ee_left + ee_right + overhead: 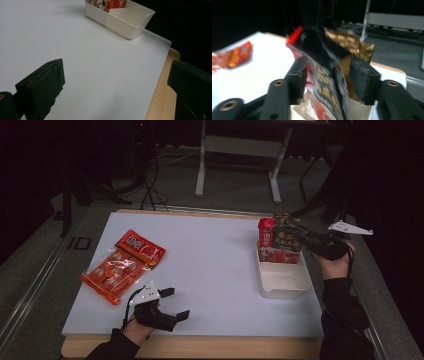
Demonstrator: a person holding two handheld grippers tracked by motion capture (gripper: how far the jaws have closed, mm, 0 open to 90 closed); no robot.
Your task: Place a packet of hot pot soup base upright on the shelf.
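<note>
Left gripper [115, 87] low over white sheet [95, 57]. Two black jaws stand wide apart, nothing between them. One jaw at bottom left, other at bottom right. White sheet covers surface; bare wood edge [162, 100] shows along right side. Cream tray [125, 25] sits far off near top, on sheet. Red packet [110, 3] stands inside tray, at its far end. Dark room beyond.

print: none legible | orange snack bag [122, 265]: blurred | dark packet [329, 82]: characters unreadable
</note>
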